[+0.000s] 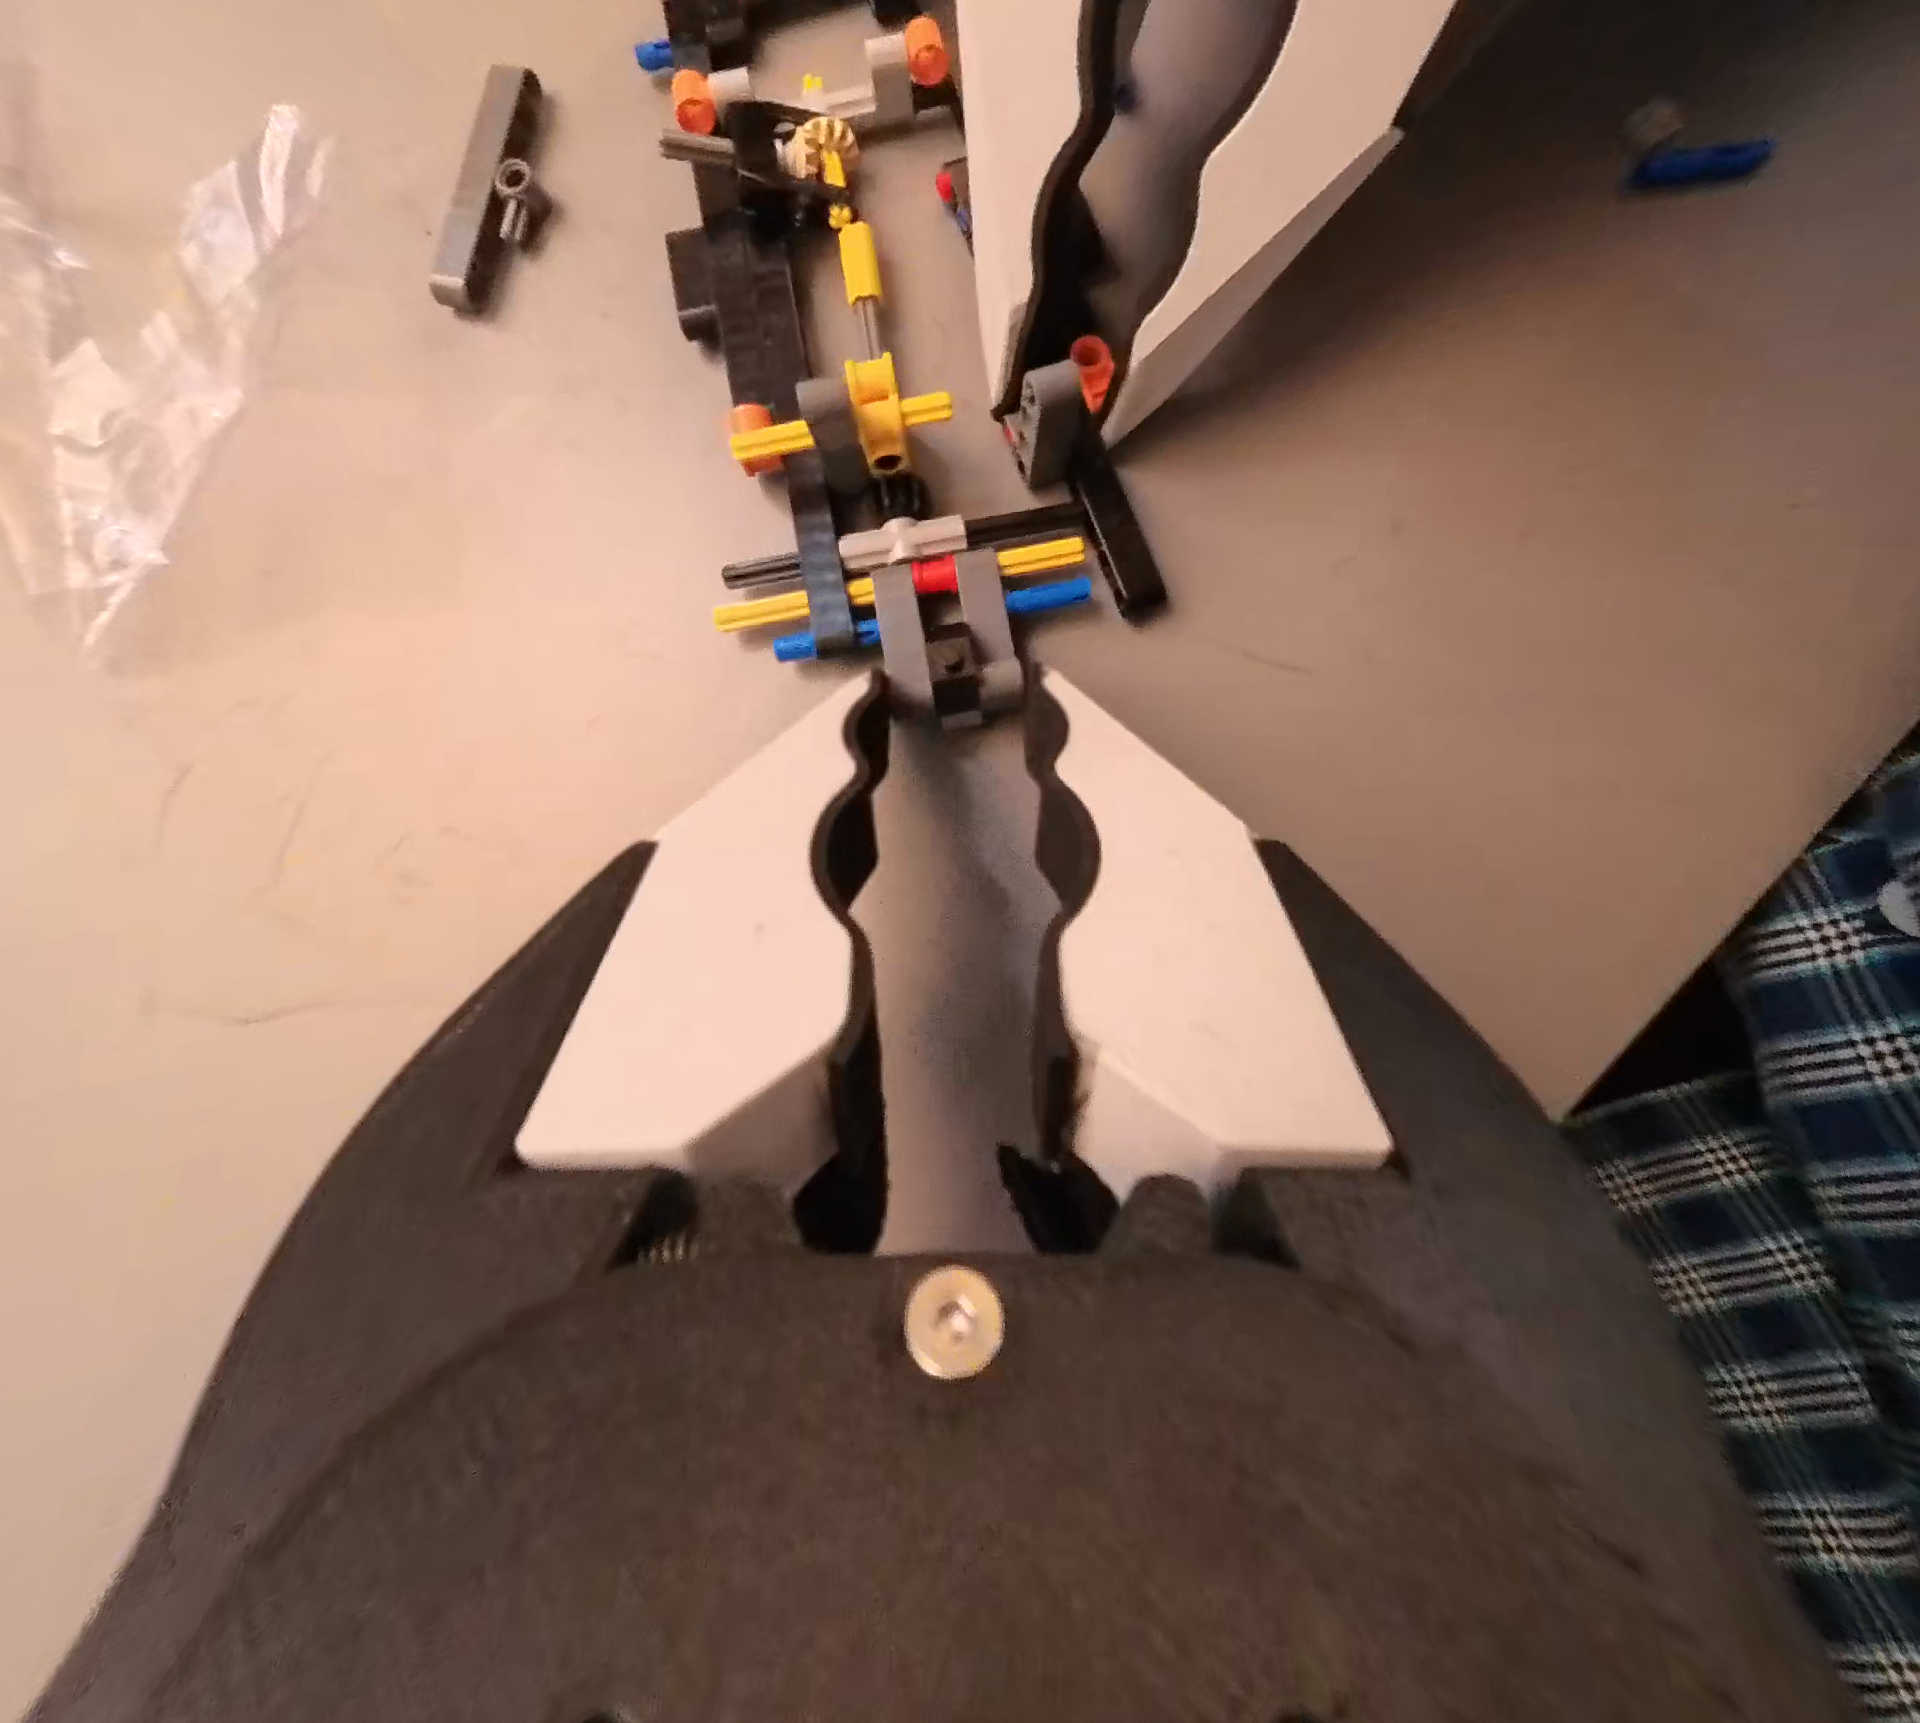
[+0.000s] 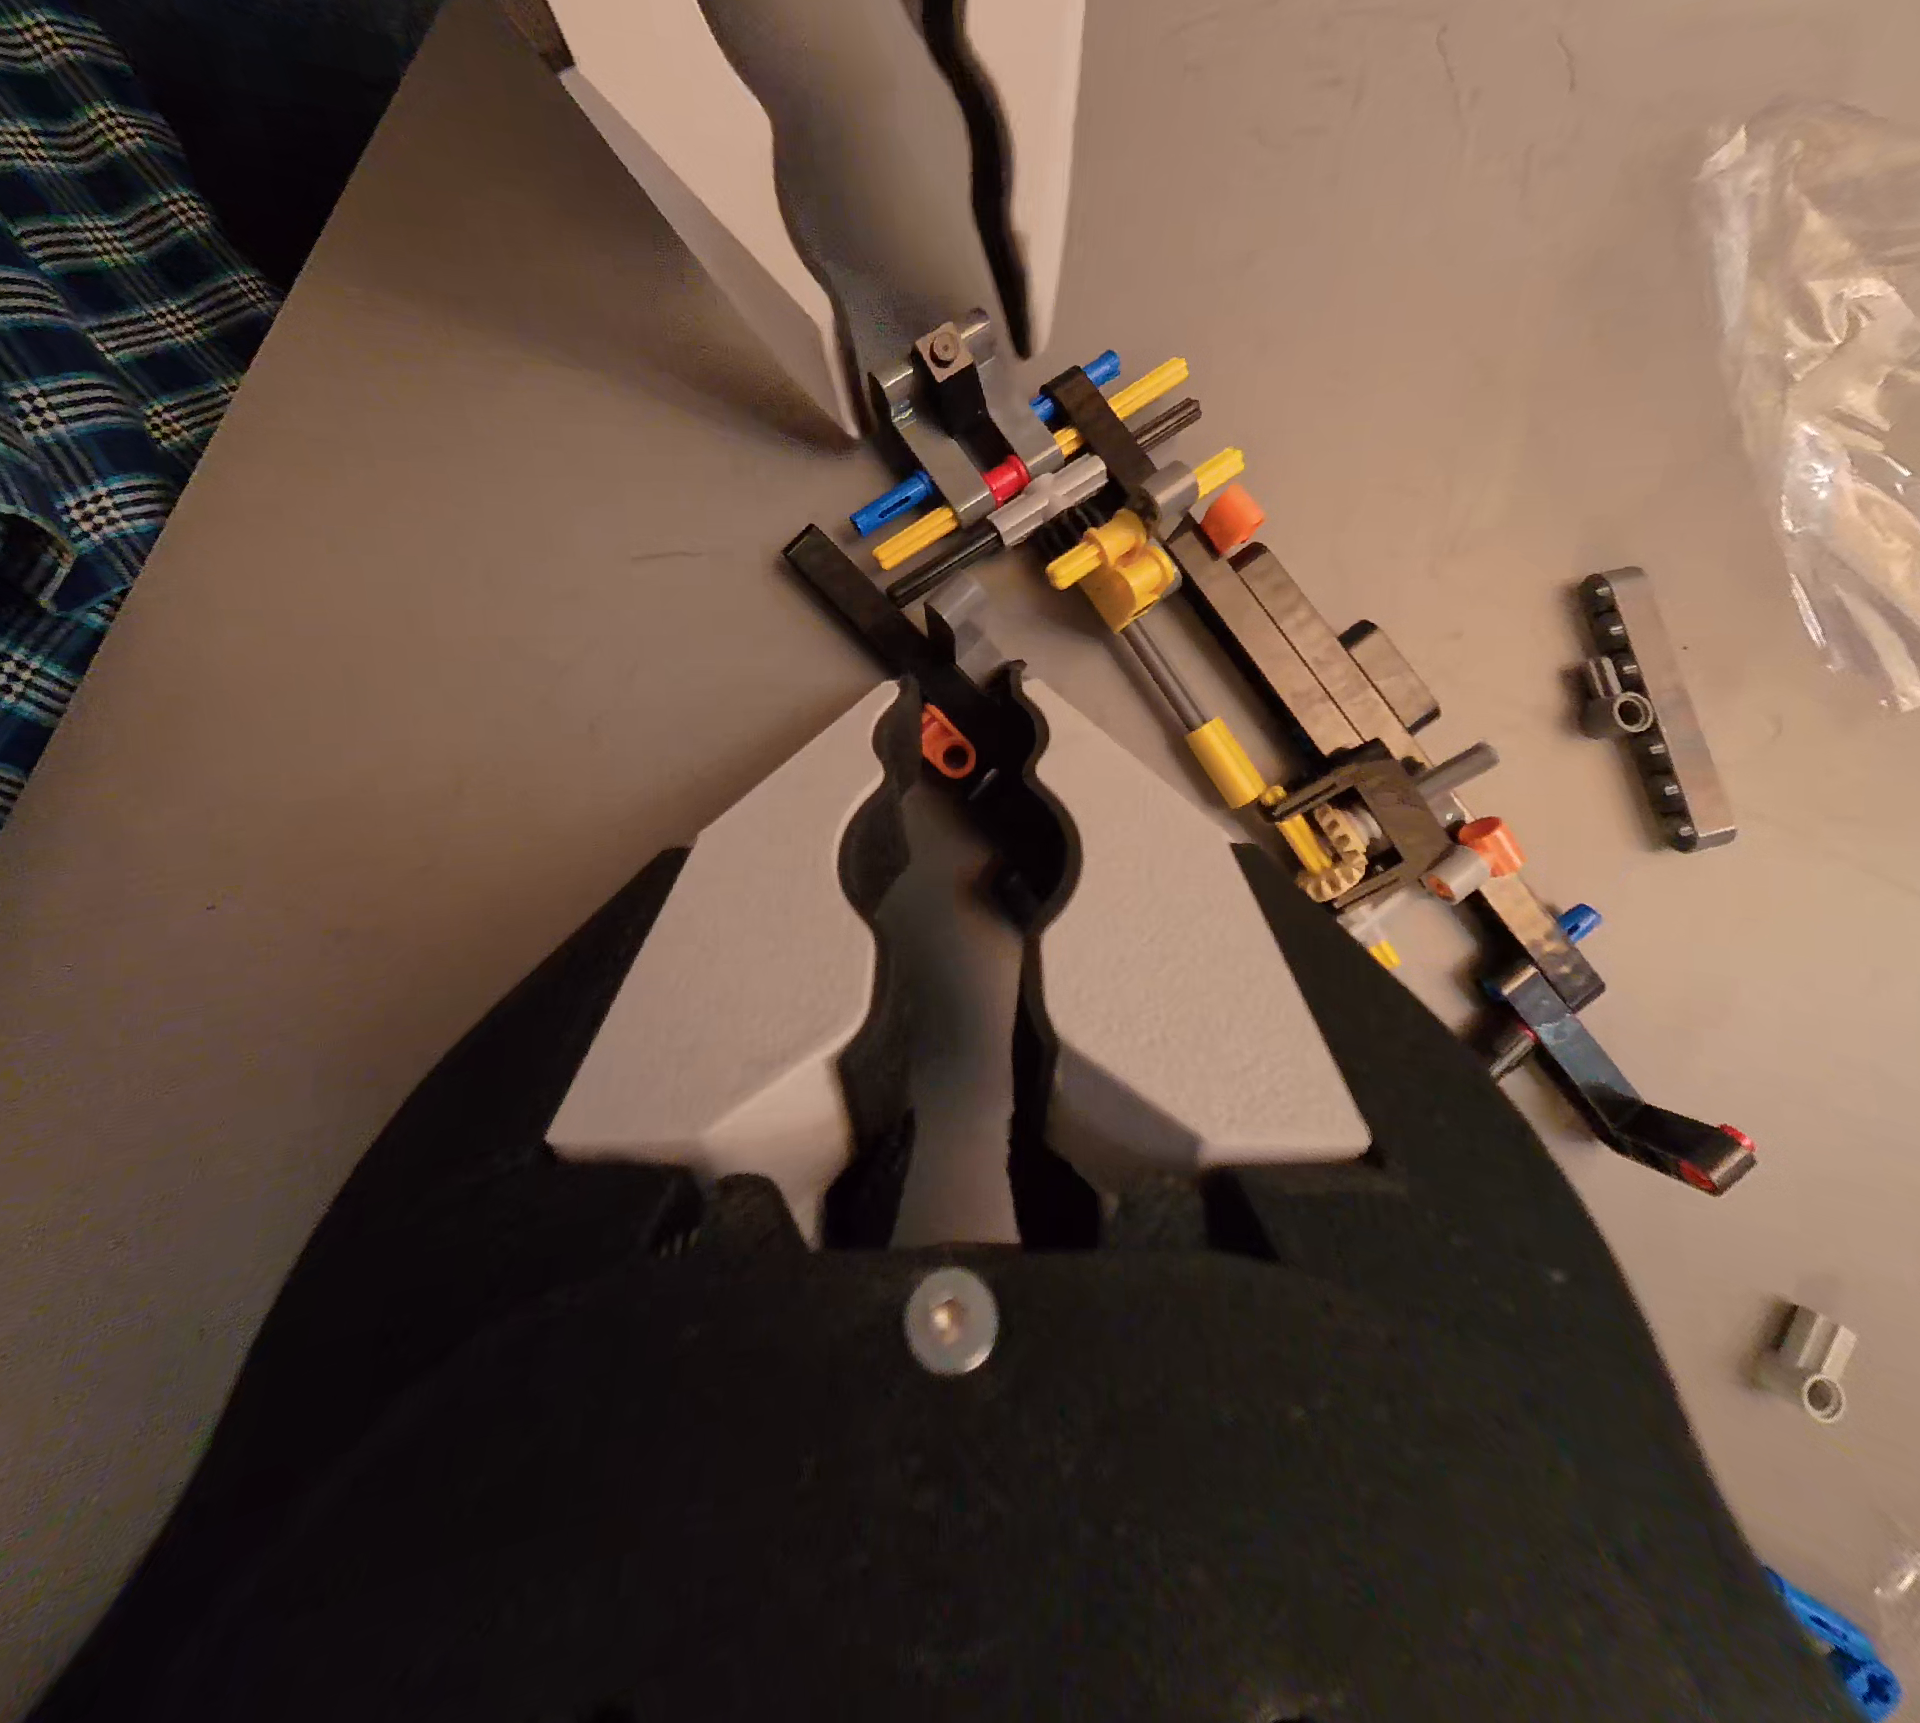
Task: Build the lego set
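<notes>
The long lego assembly of black beams, yellow axles and blue pins lies on the tan table. My left gripper is shut on its near grey forked end. My right gripper comes in from the upper right. In the right wrist view, the right gripper is shut on a black beam carrying a grey piece and an orange pin. That beam sits against the end of the assembly's black axle. The left gripper reaches in from above.
A loose grey beam with a small grey connector on it lies left of the assembly and also shows in the right wrist view. A clear plastic bag lies farther out. A grey connector and a blue piece lie nearby. A person's plaid clothing is at the table edge.
</notes>
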Motion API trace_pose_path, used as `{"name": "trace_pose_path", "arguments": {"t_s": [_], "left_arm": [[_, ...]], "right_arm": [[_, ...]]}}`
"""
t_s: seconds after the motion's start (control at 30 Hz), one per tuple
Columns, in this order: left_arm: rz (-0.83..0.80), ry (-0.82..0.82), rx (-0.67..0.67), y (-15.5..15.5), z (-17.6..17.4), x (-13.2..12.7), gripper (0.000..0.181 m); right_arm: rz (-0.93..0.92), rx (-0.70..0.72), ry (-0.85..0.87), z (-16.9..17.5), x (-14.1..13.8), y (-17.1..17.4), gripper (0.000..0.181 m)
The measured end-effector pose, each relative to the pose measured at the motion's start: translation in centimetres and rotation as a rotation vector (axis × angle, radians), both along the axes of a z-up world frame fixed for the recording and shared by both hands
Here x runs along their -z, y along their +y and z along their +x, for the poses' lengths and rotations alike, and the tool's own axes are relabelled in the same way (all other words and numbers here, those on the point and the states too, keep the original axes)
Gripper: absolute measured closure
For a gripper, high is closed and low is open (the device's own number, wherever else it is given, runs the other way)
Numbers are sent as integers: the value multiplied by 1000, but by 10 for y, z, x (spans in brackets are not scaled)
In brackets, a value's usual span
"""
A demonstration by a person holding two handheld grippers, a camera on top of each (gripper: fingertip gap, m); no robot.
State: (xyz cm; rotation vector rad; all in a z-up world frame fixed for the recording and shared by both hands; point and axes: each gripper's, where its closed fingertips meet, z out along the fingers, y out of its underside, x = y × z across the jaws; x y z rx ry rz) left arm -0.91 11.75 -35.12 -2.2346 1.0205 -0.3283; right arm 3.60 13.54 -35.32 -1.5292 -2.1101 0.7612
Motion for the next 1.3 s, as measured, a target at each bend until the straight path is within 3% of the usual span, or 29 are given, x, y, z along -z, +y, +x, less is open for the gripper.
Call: {"name": "trace_pose_path", "arguments": {"t_s": [0.03,0.67,0.87,1.3], "left_arm": [[2,-6,-4,1,0,0,158],[39,16,-14,-3,3,0,158],[5,-68,-33,-2,3,-7,158],[37,-6,2,-4,2,-5,158]], "right_arm": [[0,1,0,0,0,0,168],[-61,2,42,1,-5,2,168],[-30,-24,32,3,-2,1,168],[-67,-7,57,1,-5,2,168]]}}
